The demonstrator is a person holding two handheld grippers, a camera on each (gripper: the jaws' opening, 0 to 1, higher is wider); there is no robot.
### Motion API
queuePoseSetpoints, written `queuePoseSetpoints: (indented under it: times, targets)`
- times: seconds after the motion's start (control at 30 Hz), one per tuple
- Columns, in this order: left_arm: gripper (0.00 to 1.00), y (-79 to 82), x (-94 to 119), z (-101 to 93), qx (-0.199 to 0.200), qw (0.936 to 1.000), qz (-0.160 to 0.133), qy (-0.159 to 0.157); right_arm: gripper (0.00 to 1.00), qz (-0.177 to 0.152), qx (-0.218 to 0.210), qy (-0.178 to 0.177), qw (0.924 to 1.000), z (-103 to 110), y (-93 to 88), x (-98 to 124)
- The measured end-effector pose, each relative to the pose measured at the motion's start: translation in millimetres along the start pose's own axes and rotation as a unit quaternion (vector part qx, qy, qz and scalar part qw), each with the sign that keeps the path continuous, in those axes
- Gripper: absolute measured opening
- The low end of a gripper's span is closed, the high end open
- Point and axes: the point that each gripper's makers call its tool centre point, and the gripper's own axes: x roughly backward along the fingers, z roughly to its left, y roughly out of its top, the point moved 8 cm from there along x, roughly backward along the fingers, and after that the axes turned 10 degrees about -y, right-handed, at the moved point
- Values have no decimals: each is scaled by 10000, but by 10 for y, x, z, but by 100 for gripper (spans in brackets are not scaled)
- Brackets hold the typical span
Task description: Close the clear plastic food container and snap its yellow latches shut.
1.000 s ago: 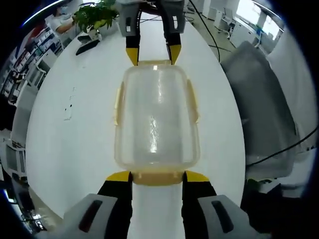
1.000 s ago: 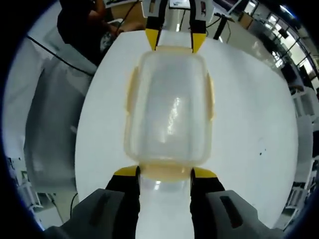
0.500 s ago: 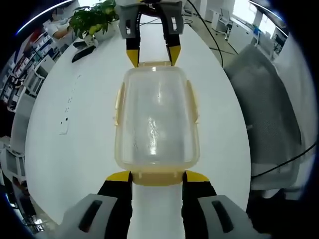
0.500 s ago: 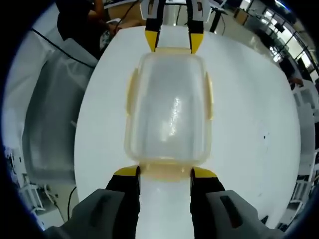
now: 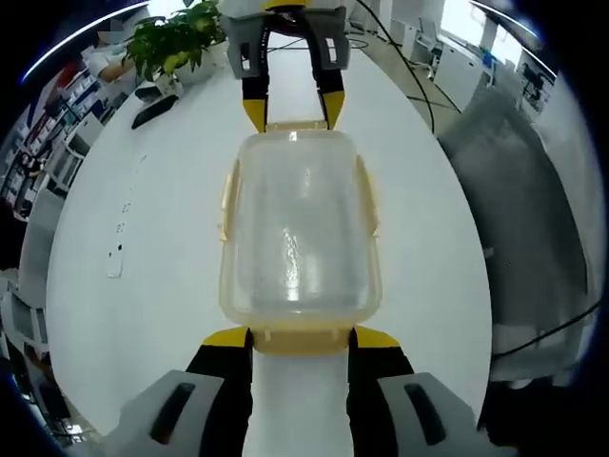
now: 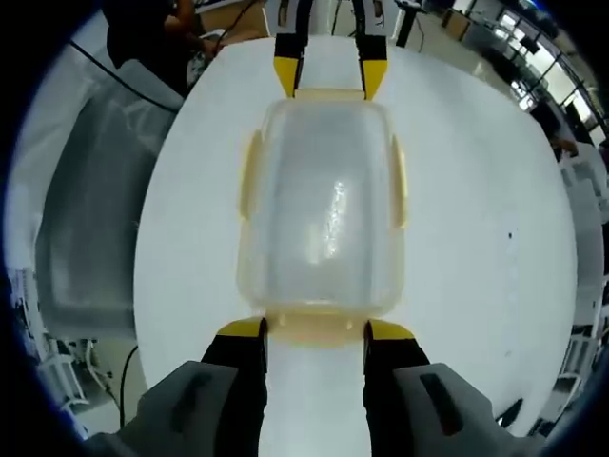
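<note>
Both grippers' jaws stand spread: our left gripper [image 5: 300, 335] and right gripper [image 6: 315, 328] bracket the end latches of the closed container [image 5: 297, 228] at frame center on the white table [image 5: 143, 238]. Risk, we judge: uneven pressure slides the container, leaving its latches unsnapped.

I see a white table [image 5: 143, 286], long with rounded ends. The container [image 5: 297, 228] sits on it lengthwise along the middle, lid on. Toward the far end from my left view, near one long edge, lie a potted plant [image 5: 171, 43] and a dark flat object [image 5: 152, 109].
</note>
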Motion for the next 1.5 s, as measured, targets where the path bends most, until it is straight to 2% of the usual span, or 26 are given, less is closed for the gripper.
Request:
queuePoseSetpoints:
  times: [0.63,1.5]
  targets:
    - [32,58,-187,46,-47,10000,-77,8,36,111,-9,-4,9999,24,-138,-86]
    - [32,75,-204,35,38,9999,-103,-93,36,163,49,138,9998,-27,-172,-89]
